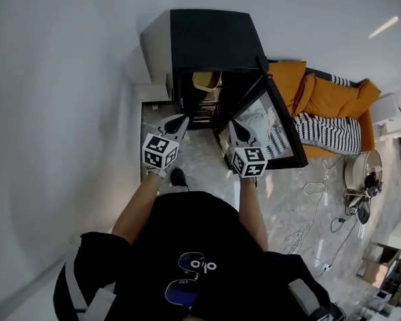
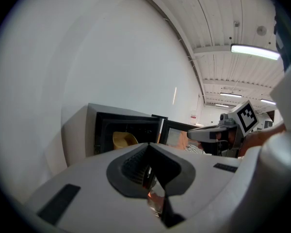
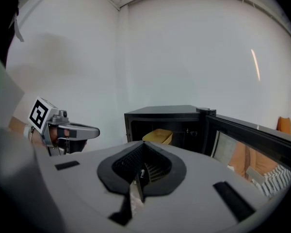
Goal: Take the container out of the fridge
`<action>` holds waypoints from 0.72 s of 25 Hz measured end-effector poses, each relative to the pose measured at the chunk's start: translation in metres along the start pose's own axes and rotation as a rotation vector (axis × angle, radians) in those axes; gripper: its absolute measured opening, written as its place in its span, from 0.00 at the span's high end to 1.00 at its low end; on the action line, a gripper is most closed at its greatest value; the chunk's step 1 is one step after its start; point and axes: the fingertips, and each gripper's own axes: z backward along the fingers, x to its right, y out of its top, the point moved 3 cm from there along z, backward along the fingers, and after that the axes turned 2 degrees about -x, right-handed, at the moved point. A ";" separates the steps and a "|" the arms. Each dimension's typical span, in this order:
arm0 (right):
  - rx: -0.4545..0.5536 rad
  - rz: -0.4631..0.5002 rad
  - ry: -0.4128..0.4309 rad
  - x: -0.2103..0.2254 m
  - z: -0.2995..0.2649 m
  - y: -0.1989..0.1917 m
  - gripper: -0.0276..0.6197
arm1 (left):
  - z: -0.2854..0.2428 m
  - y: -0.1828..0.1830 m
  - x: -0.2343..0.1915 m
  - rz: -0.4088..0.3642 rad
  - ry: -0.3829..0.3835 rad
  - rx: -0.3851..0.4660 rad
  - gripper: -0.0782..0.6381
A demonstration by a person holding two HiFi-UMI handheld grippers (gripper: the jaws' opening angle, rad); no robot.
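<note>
Black fridge (image 1: pixel 214 39) on the floor, glass door (image 1: pixel 274 122) swung open. One yellow container (image 1: pixel 206 79) inside, on an upper shelf, left of the shelf's middle; open-topped, rounded corners, contents not readable. Left claw (image 1: pixel 177 122): jaws together, nothing between them, held in front of the opening, apart from the container. Right claw (image 1: pixel 237 131): jaws together, empty, just beside the door's inner face

The fridge (image 1: pixel 214 42) is open, and the way from the front into its cavity is free as far as the container (image 1: pixel 206 80) inside. The open door (image 1: pixel 271 122) blocks the right side, just beside the right hand-held gripper (image 1: pixel 234 127). The wall (image 1: pixel 60 112) limits the left side.
</note>
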 end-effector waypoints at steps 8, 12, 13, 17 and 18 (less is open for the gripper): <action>0.001 -0.007 -0.013 0.002 -0.012 -0.004 0.95 | -0.019 -0.006 -0.011 -0.020 -0.018 -0.013 0.88; 0.005 -0.017 -0.029 0.006 -0.006 -0.006 0.95 | -0.027 -0.006 -0.009 -0.033 -0.020 -0.014 0.88; 0.008 -0.020 -0.035 0.008 -0.005 -0.007 0.95 | -0.030 -0.006 -0.008 -0.033 -0.022 -0.016 0.88; 0.005 -0.034 -0.044 0.016 -0.003 -0.010 0.95 | -0.039 -0.006 -0.005 -0.034 -0.030 -0.025 0.88; 0.003 -0.036 -0.041 0.018 -0.004 -0.010 0.95 | -0.041 -0.006 -0.005 -0.034 -0.030 -0.026 0.88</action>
